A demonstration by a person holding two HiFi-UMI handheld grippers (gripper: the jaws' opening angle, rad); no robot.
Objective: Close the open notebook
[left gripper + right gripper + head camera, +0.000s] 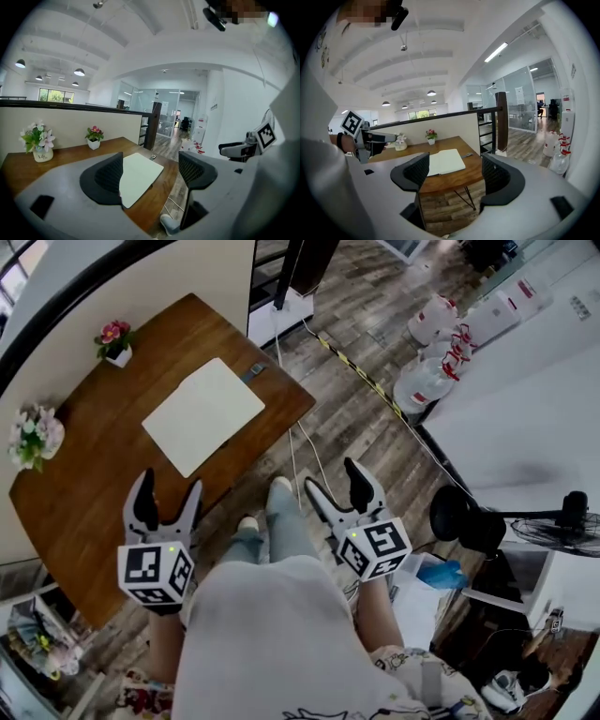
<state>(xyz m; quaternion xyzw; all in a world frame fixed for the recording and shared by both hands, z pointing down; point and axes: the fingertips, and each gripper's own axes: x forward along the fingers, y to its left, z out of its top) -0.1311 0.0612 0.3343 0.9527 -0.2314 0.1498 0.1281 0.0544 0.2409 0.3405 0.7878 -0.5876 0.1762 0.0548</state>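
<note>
Left gripper (170, 482): held by the person's left knee, over the near edge of the wooden table (75, 512), tilted slightly down, jaws wide apart with nothing in them.
Right gripper (335, 476): alongside, over the plank floor (366, 442), off the table's edge, jaws wide apart and empty.
Notebook (203, 413): lies open and flat on the table ahead of both grippers, untouched.
Far side: pink potted flower (114, 341), white bouquet (35, 435).

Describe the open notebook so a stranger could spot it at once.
Find the brown wooden table by the cream wall. On it lies the open white-paged notebook. It is the only flat, pale rectangle there; its neighbours are a pink-flowered pot and a white-flowered pot.
</note>
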